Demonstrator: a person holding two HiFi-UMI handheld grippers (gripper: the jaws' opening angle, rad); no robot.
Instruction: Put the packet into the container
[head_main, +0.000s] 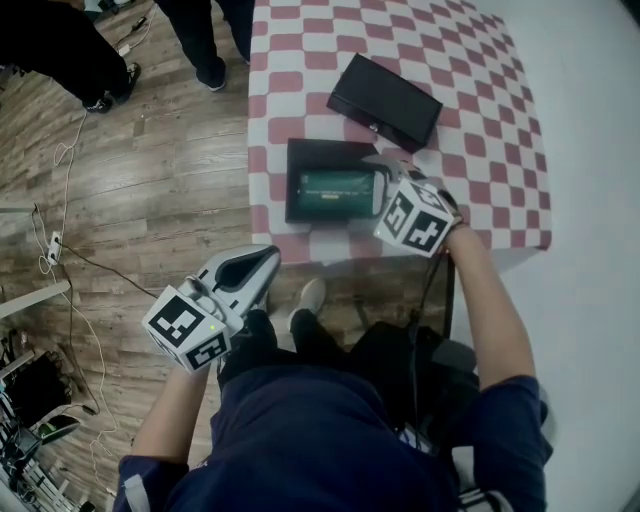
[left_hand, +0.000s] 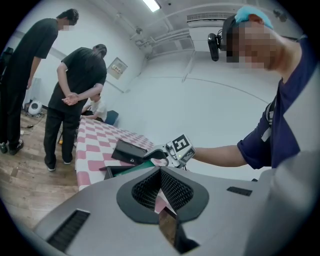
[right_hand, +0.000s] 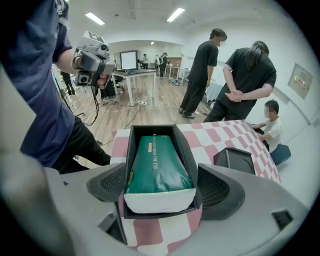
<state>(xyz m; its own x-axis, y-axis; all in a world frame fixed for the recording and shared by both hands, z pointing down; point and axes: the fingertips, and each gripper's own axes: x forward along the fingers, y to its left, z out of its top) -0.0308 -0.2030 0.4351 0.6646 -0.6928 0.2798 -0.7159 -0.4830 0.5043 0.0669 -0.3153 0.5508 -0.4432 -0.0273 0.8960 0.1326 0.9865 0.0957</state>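
Two grippers are in our hands, held well apart. Our right gripper (right_hand: 162, 176) has its jaws spread wide on either side of the near end of the black container (right_hand: 186, 142) and grips nothing. Inside that container lies the green packet (right_hand: 156, 167), lengthwise, its white end toward us. We see the container resting on the red-and-white checked tablecloth (head_main: 480, 120), with a black lid (head_main: 385, 100) just beyond it. Our left gripper (head_main: 262, 265) hangs off the table above the wooden floor (head_main: 150, 180), its jaws pressed together with nothing between them.
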